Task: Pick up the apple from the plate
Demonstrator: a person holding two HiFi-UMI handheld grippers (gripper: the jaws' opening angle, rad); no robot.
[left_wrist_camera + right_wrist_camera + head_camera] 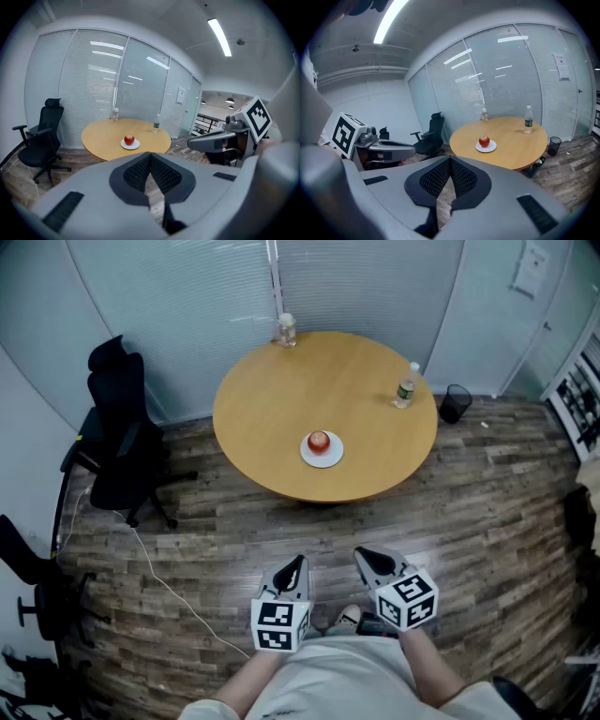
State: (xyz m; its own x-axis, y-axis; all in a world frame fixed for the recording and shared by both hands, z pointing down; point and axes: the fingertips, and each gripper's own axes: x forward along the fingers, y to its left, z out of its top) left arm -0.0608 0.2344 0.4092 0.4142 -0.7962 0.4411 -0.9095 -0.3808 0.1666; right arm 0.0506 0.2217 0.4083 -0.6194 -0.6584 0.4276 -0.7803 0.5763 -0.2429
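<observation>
No legible text.
- Paper notice (559, 65), on the glass wall far ahead and right of my jaws: print too small to read.
- Bottle (528, 119) on the table (511, 138) ahead: green label, wording unreadable.
- Left marker cube (279, 624), right marker cube (407, 601), behind my jaws: black-and-white patterns, no letters.

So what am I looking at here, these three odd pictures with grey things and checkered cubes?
No robot: a person holds a claw in each hand. The head view comes from a camera on the person's head, looking down at the left claw and right claw. The left gripper view and right gripper view come from cameras riding on each claw. Both claws are shut and empty. Ahead stands a round table with an apple on a white plate, a bottle and a second bottle.
</observation>
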